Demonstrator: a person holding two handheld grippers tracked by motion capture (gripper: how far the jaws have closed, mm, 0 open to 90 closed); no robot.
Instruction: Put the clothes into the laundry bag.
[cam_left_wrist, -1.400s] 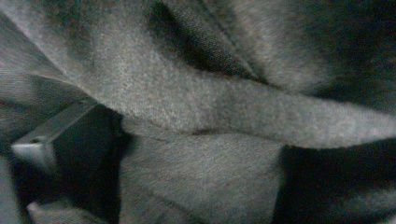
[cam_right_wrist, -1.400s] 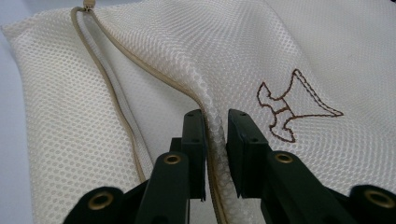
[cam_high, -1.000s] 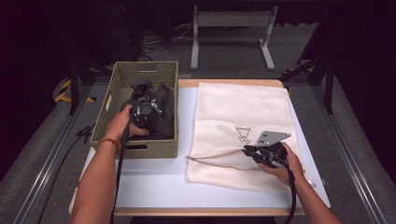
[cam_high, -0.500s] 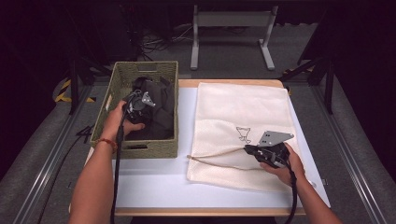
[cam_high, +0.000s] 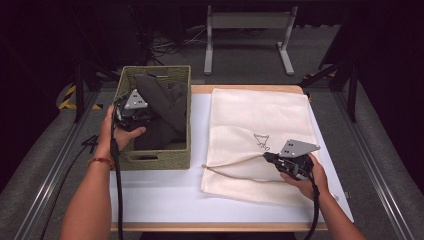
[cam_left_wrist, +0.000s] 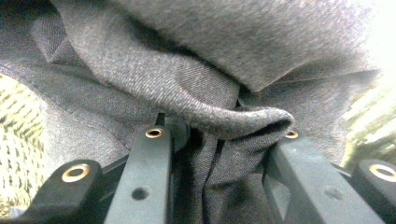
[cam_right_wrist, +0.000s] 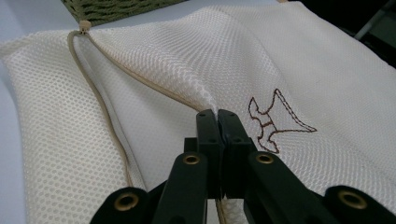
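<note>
a dim room with dark drapes and a metal stand behind, and in the middle a white table (cam_high: 165, 200) lit from above. on its left part sits a green woven basket (cam_high: 155, 159) holding a dark grey garment (cam_high: 167, 107); on the right a cream mesh bag (cam_high: 260, 120) lies flat, its long side running away from the person, with a drawstring (cam_high: 227, 166) trailing from the near left corner toward the basket.

the left gripper (cam_high: 131, 107) is down in the basket. in the left gripper view its jaws stand partly apart with a thick fold of the grey cloth bunched between them, so it looks to have hold of the garment. the right gripper (cam_high: 270, 158) rests on the bag's near edge; in the right gripper view the jaws are pressed together on a pinch of mesh beside the little stitched emblem (cam_right_wrist: 275, 121).

i'd guess the garment is meant for the bag. what matters then: the bag's mouth seems to be at the near edge, where the cord runs, to the right of the basket, so the garment must travel rightward, with the right gripper already placed to lift that edge.
</note>
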